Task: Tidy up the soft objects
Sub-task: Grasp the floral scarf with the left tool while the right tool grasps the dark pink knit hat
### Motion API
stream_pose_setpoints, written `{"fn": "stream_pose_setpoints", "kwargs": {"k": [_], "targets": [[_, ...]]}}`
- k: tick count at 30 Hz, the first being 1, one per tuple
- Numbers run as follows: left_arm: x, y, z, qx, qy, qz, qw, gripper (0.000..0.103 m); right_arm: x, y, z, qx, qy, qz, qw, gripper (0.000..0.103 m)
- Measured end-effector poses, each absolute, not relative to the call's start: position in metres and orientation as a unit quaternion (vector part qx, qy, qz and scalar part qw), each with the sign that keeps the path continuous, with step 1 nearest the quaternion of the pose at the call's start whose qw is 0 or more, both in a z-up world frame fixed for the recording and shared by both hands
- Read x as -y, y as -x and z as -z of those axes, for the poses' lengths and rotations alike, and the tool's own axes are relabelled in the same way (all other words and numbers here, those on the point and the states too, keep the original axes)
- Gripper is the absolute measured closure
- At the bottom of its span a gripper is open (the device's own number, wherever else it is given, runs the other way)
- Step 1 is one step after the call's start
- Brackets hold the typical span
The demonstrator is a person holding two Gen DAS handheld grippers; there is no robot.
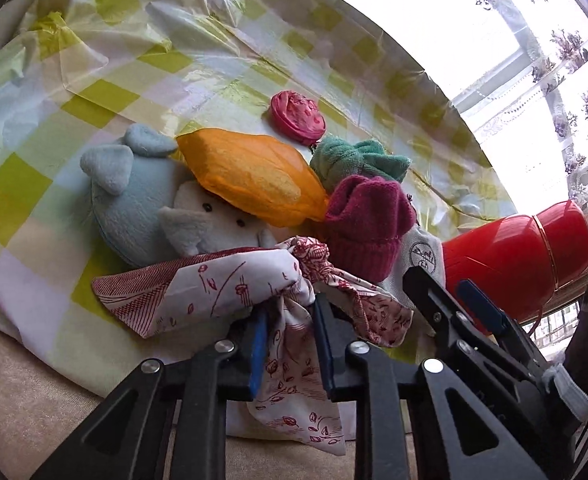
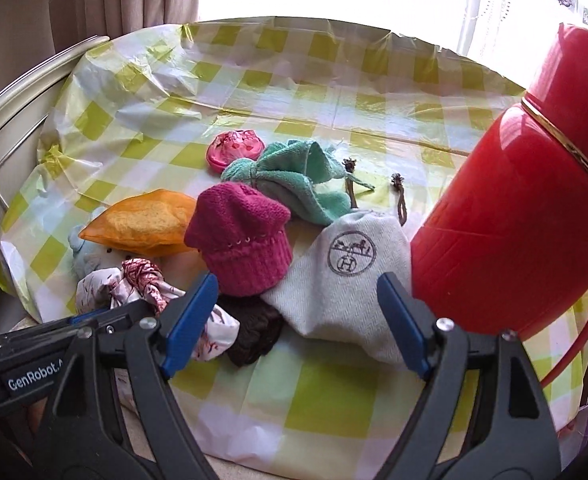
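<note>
Left gripper (image 1: 290,332) clamped on red-printed cloth (image 1: 222,284) beside blue plush (image 1: 134,200), apparently its tied end. Right gripper (image 2: 297,320) spread apart before grey pouch (image 2: 345,276).

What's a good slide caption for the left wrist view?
Left gripper pinching a red-patterned scarf beside a pile of soft things.

knit hat (image 2: 240,244) mid-frame on the bench (image 2: 333,92) | towel (image 2: 290,176) behind it | drawstring pouch (image 2: 345,276) to its right | thermos (image 2: 533,208) far right | plush toy (image 1: 134,200) lower left, under the padded bag (image 2: 146,220)
</note>
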State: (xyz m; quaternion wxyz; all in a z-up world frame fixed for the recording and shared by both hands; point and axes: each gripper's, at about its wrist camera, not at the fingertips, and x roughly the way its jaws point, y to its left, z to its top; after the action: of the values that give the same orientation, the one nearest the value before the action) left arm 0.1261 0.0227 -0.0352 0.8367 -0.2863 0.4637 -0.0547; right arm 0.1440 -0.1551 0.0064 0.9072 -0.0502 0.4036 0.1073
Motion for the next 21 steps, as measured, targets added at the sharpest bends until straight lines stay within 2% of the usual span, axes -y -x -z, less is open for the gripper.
{"fn": "stream_pose_setpoints", "kwargs": {"k": [13,14,16,21], "targets": [[-0.042,-0.086,0.016,-0.402,0.299,0.039,0.864,0.081,0.118,-0.178,0.019,-0.421,0.096,-0.137,0.891,0.021],[-0.041,-0.084,0.015,-0.4,0.297,0.04,0.866,0.081,0.116,-0.18,0.02,-0.422,0.097,-0.139,0.891,0.024],[-0.041,-0.082,0.014,-0.397,0.297,0.042,0.868,0.081,0.113,-0.183,0.024,-0.429,0.098,-0.143,0.886,0.039],[-0.043,-0.086,0.021,-0.407,0.305,0.036,0.86,0.081,0.109,-0.183,0.029,-0.436,0.098,-0.158,0.881,0.064]]}}
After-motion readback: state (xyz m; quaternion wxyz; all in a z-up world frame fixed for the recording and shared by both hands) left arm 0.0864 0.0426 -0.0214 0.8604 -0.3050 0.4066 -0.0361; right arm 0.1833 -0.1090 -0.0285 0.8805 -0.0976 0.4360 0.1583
